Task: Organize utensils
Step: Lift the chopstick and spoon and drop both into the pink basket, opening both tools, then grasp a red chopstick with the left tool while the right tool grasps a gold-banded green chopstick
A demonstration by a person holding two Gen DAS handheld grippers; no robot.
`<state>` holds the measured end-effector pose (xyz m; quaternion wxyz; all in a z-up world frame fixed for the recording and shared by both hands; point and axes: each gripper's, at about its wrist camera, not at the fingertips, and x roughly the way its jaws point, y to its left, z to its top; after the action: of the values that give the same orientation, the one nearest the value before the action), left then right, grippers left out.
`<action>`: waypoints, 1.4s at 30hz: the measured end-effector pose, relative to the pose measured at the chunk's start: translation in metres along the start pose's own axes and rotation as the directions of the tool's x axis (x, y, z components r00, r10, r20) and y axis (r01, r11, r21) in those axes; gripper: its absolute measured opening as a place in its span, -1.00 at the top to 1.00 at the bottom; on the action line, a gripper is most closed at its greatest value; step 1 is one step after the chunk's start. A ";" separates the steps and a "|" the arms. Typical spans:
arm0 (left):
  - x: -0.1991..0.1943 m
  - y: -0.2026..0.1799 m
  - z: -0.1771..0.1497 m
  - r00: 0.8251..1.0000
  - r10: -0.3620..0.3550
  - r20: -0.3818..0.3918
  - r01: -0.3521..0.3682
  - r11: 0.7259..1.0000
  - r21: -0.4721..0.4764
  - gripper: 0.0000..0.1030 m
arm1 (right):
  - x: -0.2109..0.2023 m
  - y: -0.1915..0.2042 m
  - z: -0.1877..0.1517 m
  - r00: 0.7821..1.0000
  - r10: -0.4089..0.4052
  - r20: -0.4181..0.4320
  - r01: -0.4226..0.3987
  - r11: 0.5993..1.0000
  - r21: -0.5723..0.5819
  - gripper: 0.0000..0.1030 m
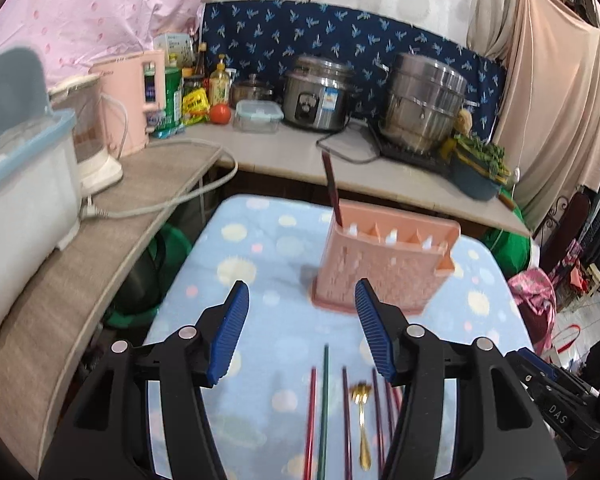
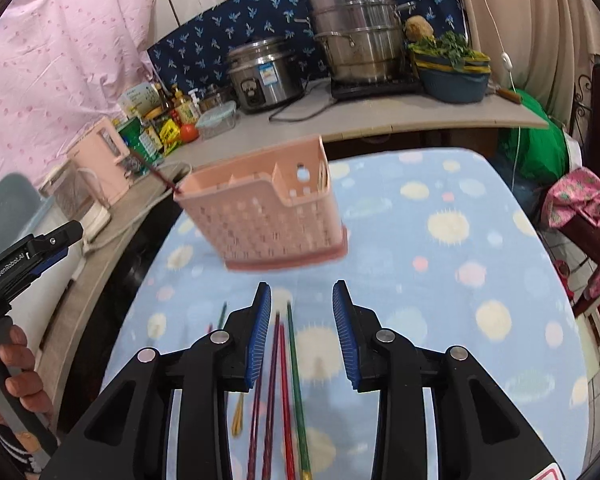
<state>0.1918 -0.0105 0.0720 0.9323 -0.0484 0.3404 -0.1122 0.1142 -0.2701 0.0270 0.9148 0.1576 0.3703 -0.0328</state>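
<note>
On the dotted blue cloth covering the desk (image 2: 480, 216), the pink slotted utensil holder (image 2: 268, 216) stands upright near the middle, one dark red chopstick (image 1: 332, 188) already leaning out of its left-end compartment. Loose chopsticks (image 2: 278, 380) — dark red, red, green — lie roughly parallel in front of it, with a small gold spoon (image 1: 362, 420) among them.

Right gripper (image 2: 302, 332) hovers over the right-hand chopsticks, jaws wide apart, holding nothing. Left gripper (image 1: 302, 328) hangs over the left part of the row, also wide open and empty.

Judgement: step in hand is the next pick, likely right gripper on the green chopstick (image 2: 296, 364).

- Sticks lie close together — come down so only one sits between the pads.
- Grab toward one end, not mid-length, so it tips vertical easily for the slot.
- Thin, smooth stick on soft cloth: press down a little, close fully.
- Holder looks light; insert straight down or it may tip.
</note>
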 end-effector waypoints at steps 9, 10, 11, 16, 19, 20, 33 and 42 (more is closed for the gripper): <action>0.001 0.004 -0.078 0.990 0.031 -0.135 -0.026 0.999 0.043 -0.02 | -0.003 -0.010 -0.071 0.994 -0.027 -0.106 0.027 1.000 0.000 0.39; 0.002 0.004 -0.085 0.988 0.030 -0.149 -0.023 0.999 0.047 -0.02 | -0.001 -0.011 -0.077 0.993 -0.025 -0.119 0.025 1.000 0.000 0.39; 0.003 0.004 -0.092 0.986 0.030 -0.164 -0.022 0.998 0.051 -0.02 | 0.000 -0.012 -0.083 0.991 -0.025 -0.130 0.025 1.000 -0.001 0.39; 0.006 0.008 -0.126 0.974 0.029 -0.224 -0.016 0.998 0.059 -0.02 | 0.006 -0.012 -0.111 0.984 -0.038 -0.174 0.036 0.999 -0.013 0.39; 0.008 0.011 -0.144 0.965 0.030 -0.261 -0.015 0.998 0.057 -0.02 | 0.009 -0.011 -0.122 0.981 -0.039 -0.191 0.036 0.999 -0.020 0.39; 0.009 0.012 -0.147 0.963 0.031 -0.269 -0.016 0.998 0.058 -0.02 | 0.010 -0.010 -0.125 0.980 -0.038 -0.197 0.034 0.999 -0.022 0.39; 0.004 0.011 -0.179 0.943 0.024 -0.331 -0.003 0.998 0.064 -0.02 | 0.022 -0.002 -0.141 0.972 -0.052 -0.230 0.037 0.997 -0.069 0.40; 0.004 0.014 -0.196 0.929 0.018 -0.371 0.002 0.999 0.054 -0.02 | 0.026 -0.002 -0.142 0.969 -0.055 -0.239 0.038 0.997 -0.074 0.49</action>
<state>0.0710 -0.0004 -0.0824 0.8527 0.0002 0.5074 -0.1246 0.0374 -0.2256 -0.0873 0.8669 0.1201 0.4832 -0.0220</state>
